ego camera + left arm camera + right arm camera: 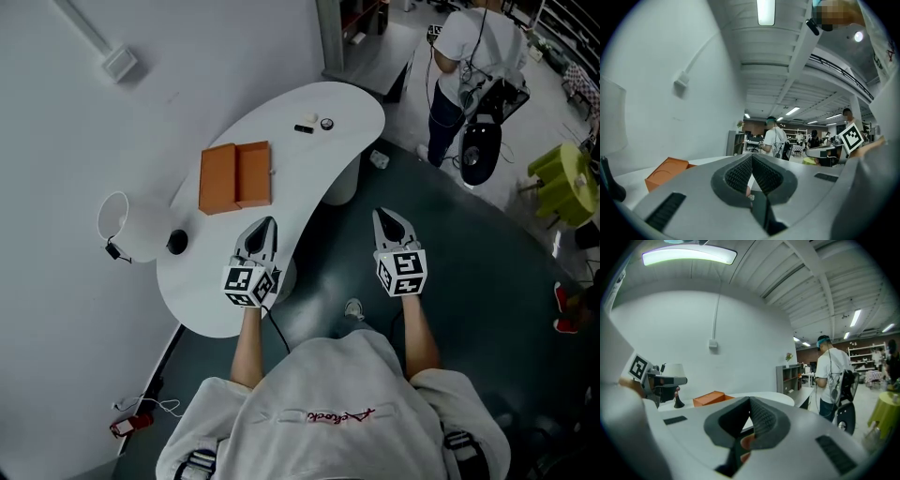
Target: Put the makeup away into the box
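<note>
Head view: I hold both grippers out side by side, about level. My left gripper [265, 226] hangs over the near edge of the white table [206, 300] with its fingers pressed together and nothing in them. My right gripper [387, 217] is closed just as tight and empty, over the dark floor [459, 253] to the right of the table. The orange box [234, 176] lies open on the table just ahead of my left fingertips, a little to their left. The makeup, a small dark piece [304, 128] and a small round piece [326, 123], sits at the table's far end. It is well beyond the box, ahead of the gap between my two pairs of fingertips. A white lamp [127, 223] stands off to the left of my left fingers.

Left gripper view: my ribbed pads [740, 176] meet at the tips. The box [665, 172] is ahead and to their left. I cannot make out the makeup here.

Right gripper view: my pads [761, 420] are closed on each other. The box [710, 398] lies ahead and to their left. A person in a white shirt [832, 376] stands well off to the right.
</note>
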Demonstrator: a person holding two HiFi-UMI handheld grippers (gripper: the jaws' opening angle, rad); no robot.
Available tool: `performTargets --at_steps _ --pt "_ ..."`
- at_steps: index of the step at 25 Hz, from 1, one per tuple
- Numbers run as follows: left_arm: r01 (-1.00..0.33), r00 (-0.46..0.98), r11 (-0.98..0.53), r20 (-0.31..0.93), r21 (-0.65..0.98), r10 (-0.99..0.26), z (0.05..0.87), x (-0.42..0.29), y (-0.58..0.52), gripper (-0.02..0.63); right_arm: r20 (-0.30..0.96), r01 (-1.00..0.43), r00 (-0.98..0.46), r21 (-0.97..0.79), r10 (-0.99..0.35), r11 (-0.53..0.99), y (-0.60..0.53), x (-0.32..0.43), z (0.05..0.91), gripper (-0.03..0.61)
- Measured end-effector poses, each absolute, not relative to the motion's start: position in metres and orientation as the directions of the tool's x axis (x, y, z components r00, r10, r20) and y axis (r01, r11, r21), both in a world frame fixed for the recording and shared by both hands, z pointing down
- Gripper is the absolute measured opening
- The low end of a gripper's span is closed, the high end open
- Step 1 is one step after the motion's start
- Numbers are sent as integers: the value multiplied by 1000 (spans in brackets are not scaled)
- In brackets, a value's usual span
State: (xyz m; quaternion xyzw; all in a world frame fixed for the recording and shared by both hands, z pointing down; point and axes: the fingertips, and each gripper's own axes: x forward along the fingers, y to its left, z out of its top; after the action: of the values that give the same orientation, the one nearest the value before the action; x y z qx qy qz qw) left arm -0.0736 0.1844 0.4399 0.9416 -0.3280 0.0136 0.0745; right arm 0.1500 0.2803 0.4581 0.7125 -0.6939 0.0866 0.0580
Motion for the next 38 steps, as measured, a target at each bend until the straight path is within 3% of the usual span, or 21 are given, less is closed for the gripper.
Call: performTargets --at_steps 15,38 --pt "-669 743 -730 115 140 -659 456 0 117 11 246 -995 -73 -77 -966 56 200 214 482 20" --pt "-588 801 -765 55 263 -596 467 50 -31 11 251 -1000 3 14 -968 0 49 234 462 20"
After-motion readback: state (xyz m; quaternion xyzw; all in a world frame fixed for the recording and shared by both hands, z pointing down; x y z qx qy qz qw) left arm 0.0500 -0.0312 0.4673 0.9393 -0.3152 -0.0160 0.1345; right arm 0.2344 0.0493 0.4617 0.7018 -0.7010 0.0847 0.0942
